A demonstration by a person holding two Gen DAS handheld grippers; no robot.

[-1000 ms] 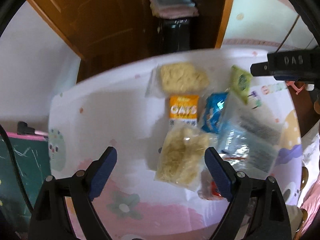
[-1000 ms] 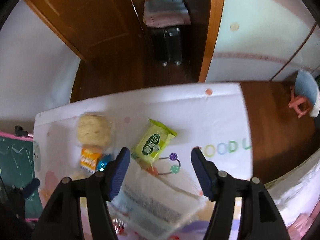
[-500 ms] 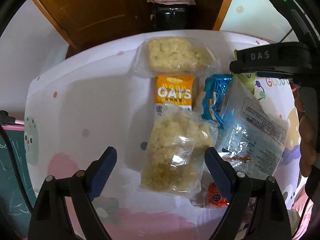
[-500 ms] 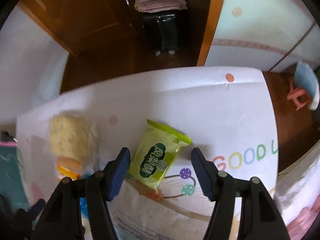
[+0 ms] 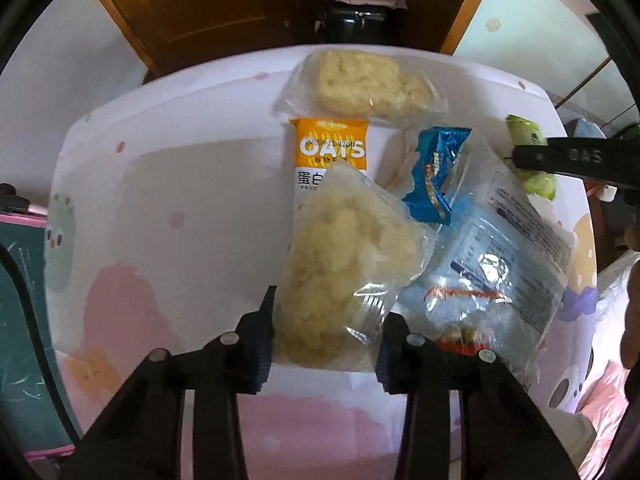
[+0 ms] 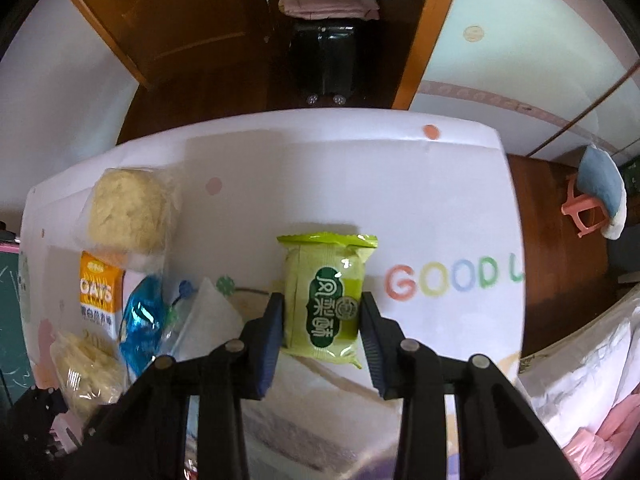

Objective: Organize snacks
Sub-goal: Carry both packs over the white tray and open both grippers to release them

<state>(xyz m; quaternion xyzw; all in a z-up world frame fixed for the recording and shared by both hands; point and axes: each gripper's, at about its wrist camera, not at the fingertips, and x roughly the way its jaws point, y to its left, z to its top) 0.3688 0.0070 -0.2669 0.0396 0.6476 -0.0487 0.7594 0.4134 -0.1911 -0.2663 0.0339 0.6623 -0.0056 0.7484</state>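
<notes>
Several snack packs lie on a white printed table. My left gripper points down, and its jaws are closing on a clear pack of yellow crisp cake, pads against its sides. Behind it lie an orange OATS pack, a second yellow cake pack, a blue wrapper and a large clear bag. My right gripper is closing too, its pads touching both sides of a green packet that lies flat on the table.
The table's far edge drops to a wooden floor, where a black suitcase stands. There is a green chalkboard at the left. A pink stool and bedding are at the right.
Both grippers came down toward the table. The left jaws narrowed onto the near yellow cake pack. The right jaws narrowed onto the green packet.
</notes>
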